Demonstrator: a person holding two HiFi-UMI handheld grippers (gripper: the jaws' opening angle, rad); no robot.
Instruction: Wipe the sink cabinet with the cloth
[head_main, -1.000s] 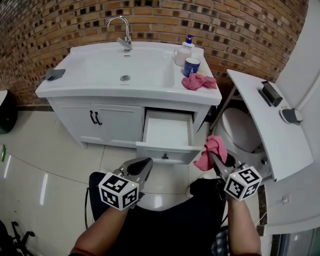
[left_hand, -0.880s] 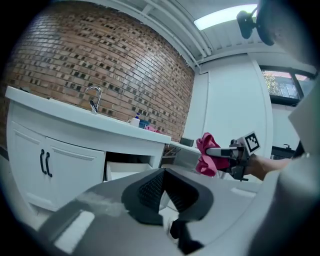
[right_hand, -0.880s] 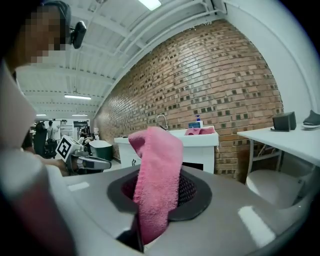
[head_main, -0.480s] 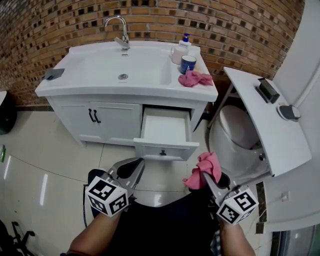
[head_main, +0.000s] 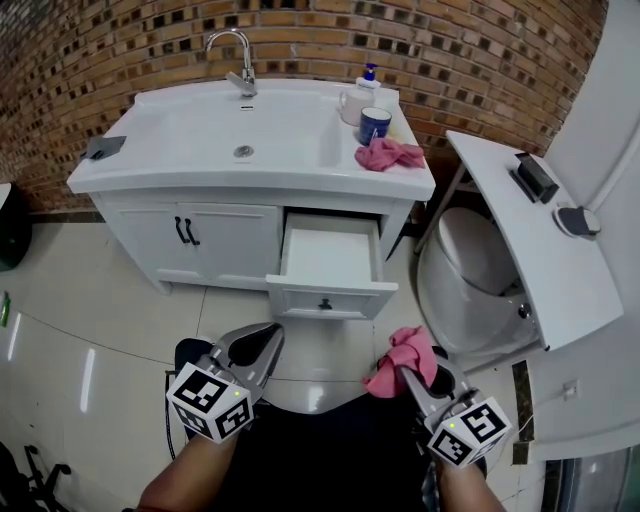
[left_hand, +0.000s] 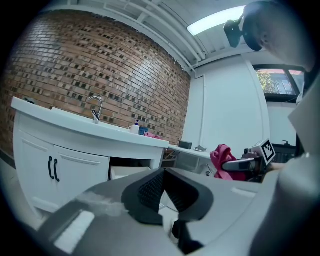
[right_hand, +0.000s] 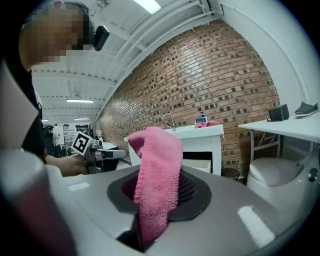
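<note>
The white sink cabinet (head_main: 230, 240) stands against the brick wall with its right drawer (head_main: 330, 270) pulled open. My right gripper (head_main: 405, 372) is shut on a pink cloth (head_main: 402, 357), held low in front of the cabinet, well short of the drawer. In the right gripper view the pink cloth (right_hand: 156, 180) hangs bunched between the jaws. My left gripper (head_main: 258, 350) is shut with nothing in it, level with the right one. A second pink cloth (head_main: 388, 153) lies on the countertop's right end. The cabinet (left_hand: 70, 160) shows at the left of the left gripper view.
A faucet (head_main: 235, 55), a white mug, a blue cup (head_main: 375, 125) and a soap bottle stand on the counter. A toilet (head_main: 475, 275) sits right of the cabinet under a tilted white board (head_main: 530, 240). A dark bin (head_main: 12, 225) is at far left.
Both grippers have drawn back from the cabinet and lower in the view, the right one carrying the pink cloth away from the open drawer.
</note>
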